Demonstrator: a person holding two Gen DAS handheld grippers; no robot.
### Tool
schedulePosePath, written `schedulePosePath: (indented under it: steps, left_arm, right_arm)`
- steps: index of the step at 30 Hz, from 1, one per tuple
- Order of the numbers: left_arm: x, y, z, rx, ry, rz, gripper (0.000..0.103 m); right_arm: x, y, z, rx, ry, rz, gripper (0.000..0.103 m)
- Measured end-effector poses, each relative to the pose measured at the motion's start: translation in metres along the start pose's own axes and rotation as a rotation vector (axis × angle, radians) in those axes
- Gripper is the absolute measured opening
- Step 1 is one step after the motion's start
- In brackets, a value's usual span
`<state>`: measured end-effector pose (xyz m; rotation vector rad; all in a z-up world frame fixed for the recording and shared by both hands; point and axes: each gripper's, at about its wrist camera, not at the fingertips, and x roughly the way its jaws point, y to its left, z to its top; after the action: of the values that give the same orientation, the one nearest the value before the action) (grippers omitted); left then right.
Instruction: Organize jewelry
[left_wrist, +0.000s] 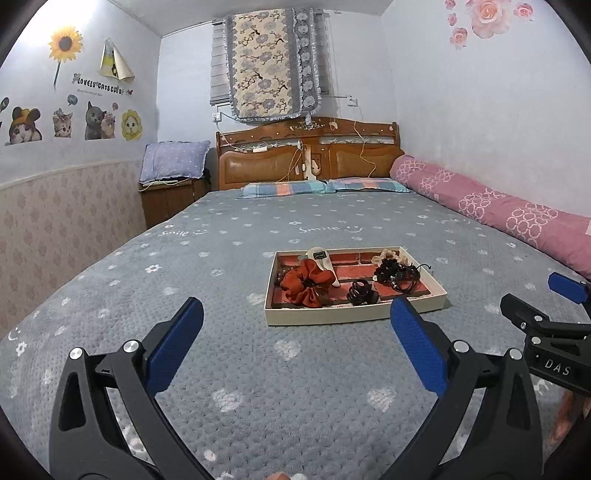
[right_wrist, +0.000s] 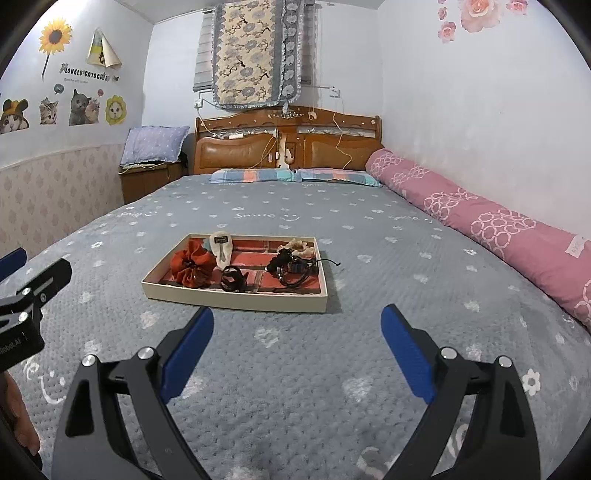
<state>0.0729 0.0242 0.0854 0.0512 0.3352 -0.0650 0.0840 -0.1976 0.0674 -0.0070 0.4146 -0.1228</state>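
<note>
A shallow white tray with a red brick-pattern floor lies on the bed. It holds a rust-red scrunchie, a cream hair clip, a small black claw clip, a beige scrunchie and a tangle of black hair ties and bands. My left gripper is open and empty, short of the tray's near edge. My right gripper is open and empty, in front of the tray and a little to its right.
The grey flower-print bedspread covers the bed. A rolled pink quilt lies along the right wall. Pillows and a wooden headboard stand at the far end. A nightstand stands at far left.
</note>
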Motion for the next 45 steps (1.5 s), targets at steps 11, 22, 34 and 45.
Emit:
schedulePosePath:
  steps: [11,22,34,45]
  left_arm:
    - [0.0016,0.0024,-0.0030,-0.008,-0.006,0.022,0.098]
    - [0.0006,0.0006,-0.0055,0.009,-0.022,0.043,0.098]
    - [0.0040,0.0055,-0.0057,-0.011,0.001,0.031,0.098]
    - [0.0060,0.0045,-0.0078,-0.011,0.010,0.029,0.098]
  right_arm:
    - [0.0003,0.0000,-0.0017,-0.003,0.002,0.008,0.090]
    - [0.0010,0.0027,-0.0030,-0.010,0.005,0.012,0.090]
    - [0.0001,0.0016,-0.0015,-0.021,-0.004,0.006,0.090]
    - [-0.0017,0.0036,-0.0018,-0.023,-0.007,0.004,0.090]
